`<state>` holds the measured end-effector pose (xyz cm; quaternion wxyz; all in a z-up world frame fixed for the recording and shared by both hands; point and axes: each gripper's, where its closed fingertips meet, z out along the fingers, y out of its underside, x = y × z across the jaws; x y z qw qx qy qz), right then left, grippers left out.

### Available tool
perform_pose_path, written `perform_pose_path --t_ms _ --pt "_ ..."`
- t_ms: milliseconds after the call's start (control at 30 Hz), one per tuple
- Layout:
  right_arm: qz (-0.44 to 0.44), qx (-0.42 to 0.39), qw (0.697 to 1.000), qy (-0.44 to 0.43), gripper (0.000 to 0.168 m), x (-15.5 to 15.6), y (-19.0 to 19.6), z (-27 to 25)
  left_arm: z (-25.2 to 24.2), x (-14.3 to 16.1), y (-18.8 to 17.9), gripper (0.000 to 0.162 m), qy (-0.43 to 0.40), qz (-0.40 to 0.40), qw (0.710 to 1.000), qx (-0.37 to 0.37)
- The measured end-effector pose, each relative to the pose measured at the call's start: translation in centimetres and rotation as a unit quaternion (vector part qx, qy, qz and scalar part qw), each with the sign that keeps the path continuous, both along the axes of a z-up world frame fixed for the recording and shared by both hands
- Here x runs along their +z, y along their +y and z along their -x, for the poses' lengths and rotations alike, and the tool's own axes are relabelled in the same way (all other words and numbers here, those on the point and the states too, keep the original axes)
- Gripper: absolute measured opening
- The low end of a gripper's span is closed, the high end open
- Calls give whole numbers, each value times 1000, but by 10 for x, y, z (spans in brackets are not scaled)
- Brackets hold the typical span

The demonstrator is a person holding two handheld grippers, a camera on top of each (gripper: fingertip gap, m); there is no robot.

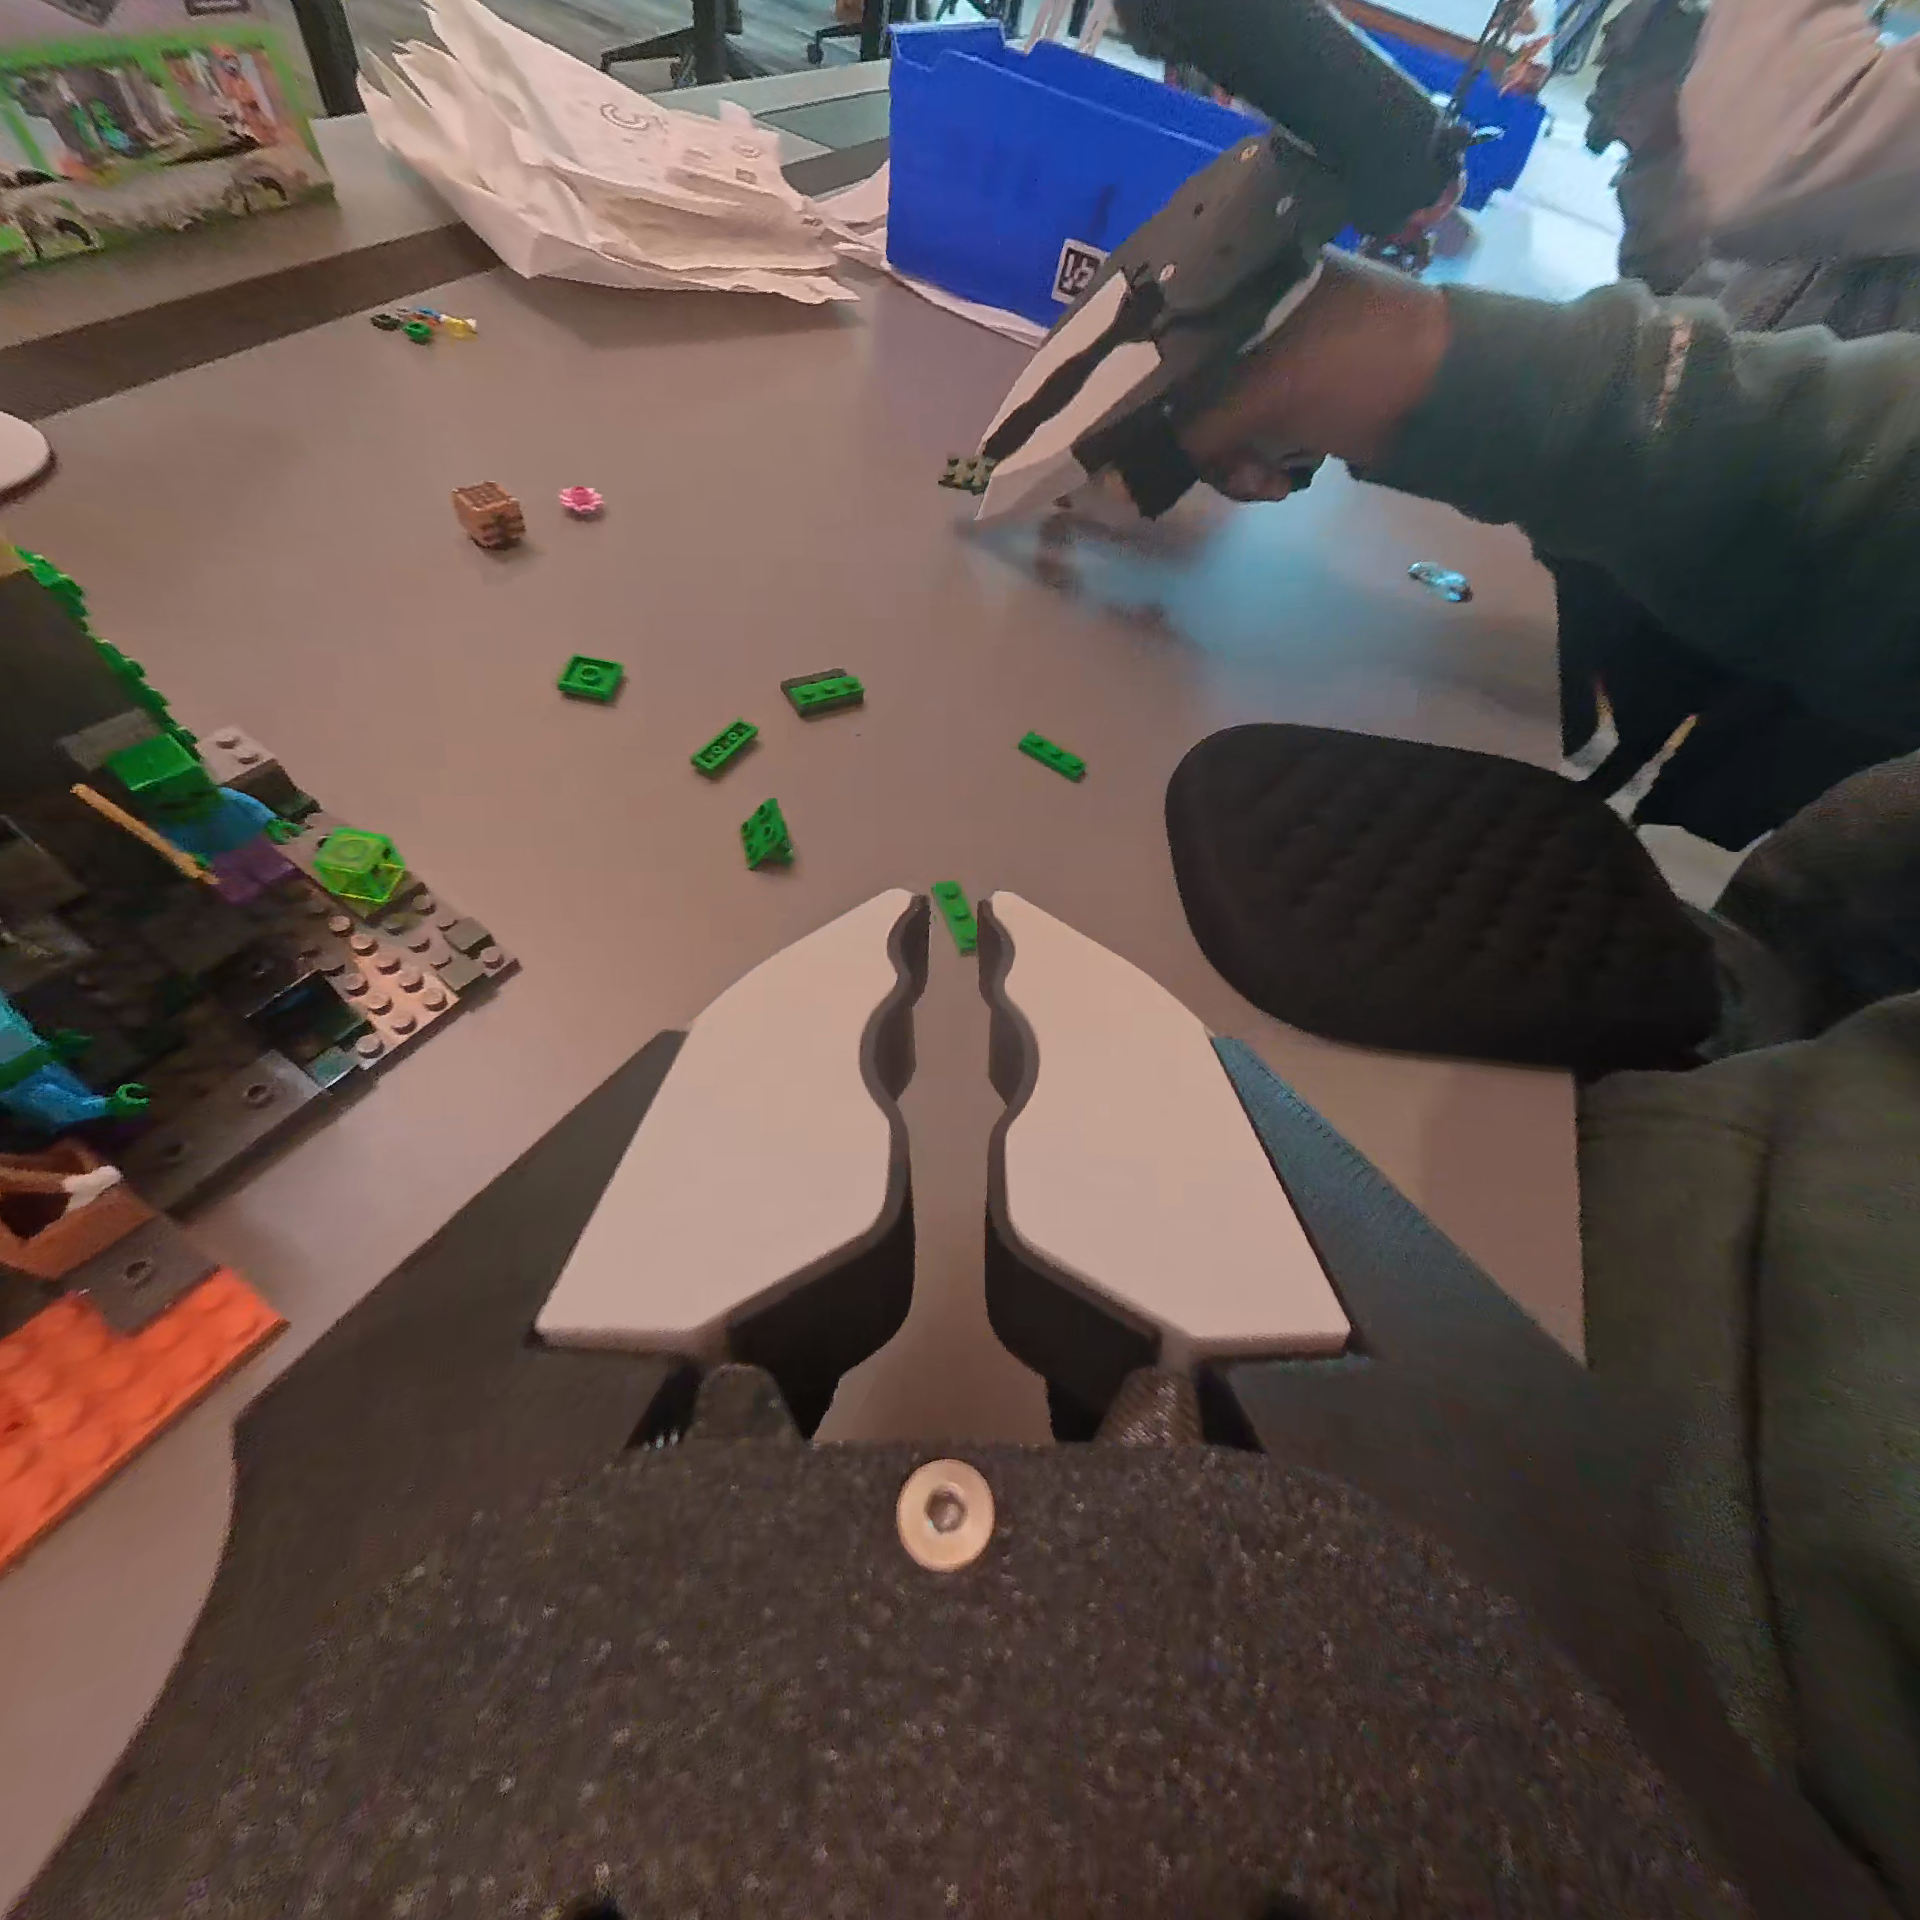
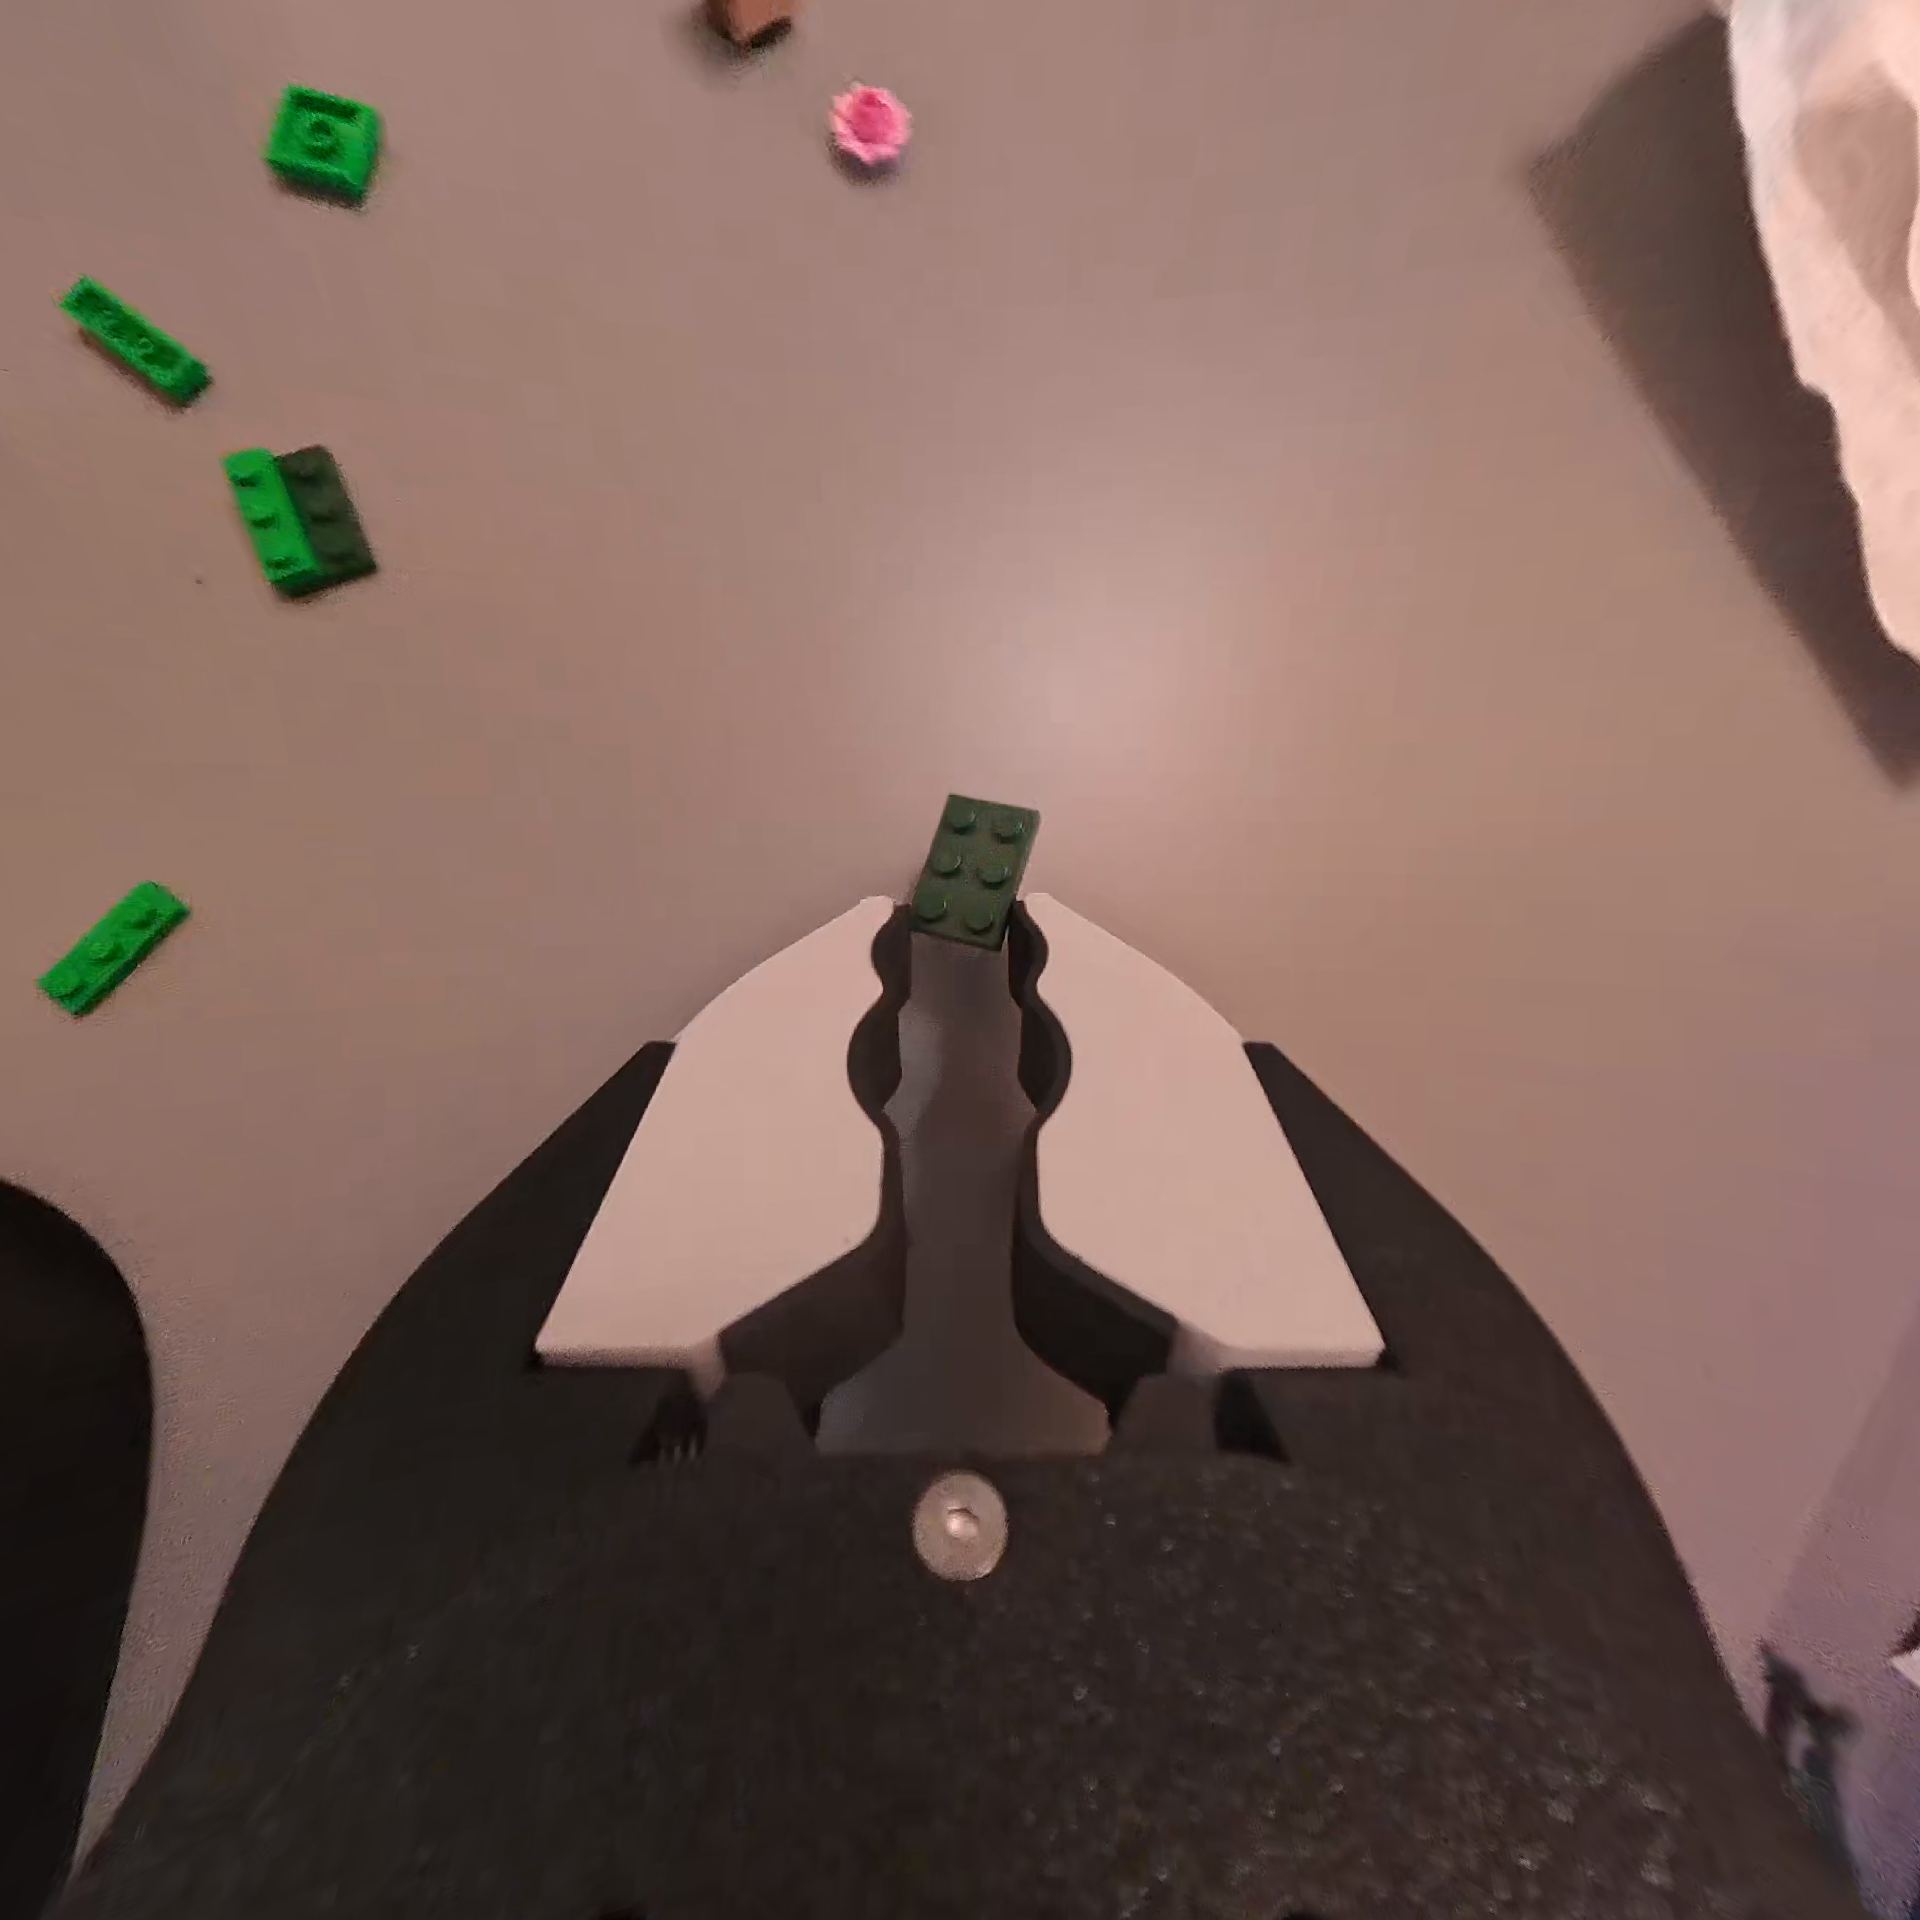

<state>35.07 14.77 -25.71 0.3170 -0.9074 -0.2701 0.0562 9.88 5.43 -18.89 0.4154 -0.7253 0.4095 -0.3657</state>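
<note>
Pinching a dark green brick (image 2: 977, 871) on the counter (image 2: 1195, 520), our right gripper (image 2: 958, 914) fingers squeeze it; left gripper (image 1: 954, 914) fingers sit slightly apart around a small green piece (image 1: 956, 916).

grey table (image 1: 727, 582) with scattered green plates (image 1: 724, 747), pink flower piece (image 1: 582, 501), brown cube (image 1: 488, 513), white papers (image 1: 603, 166)

Lighting is even, indoor and moderately bright. A soft glare patch sits on the table (image 2: 1091, 675) at centre in the right wrist view; paper (image 2: 1829, 312) at 2 o'clock casts a dark shadow. Edges show wide-angle bending and slight motion blur.
</note>
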Motion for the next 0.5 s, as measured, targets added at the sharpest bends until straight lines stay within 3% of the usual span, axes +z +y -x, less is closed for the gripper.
perform_pose_path --t_ms 300,500 --pt "-29 1 999 -30 26 8 -1 -5 -1 -8 -1 7 19 -15 1000 -3" --pt "-55 138 989 6 21 27 -15 79 -2 -9 -1 6 21 -19 1000 -3"
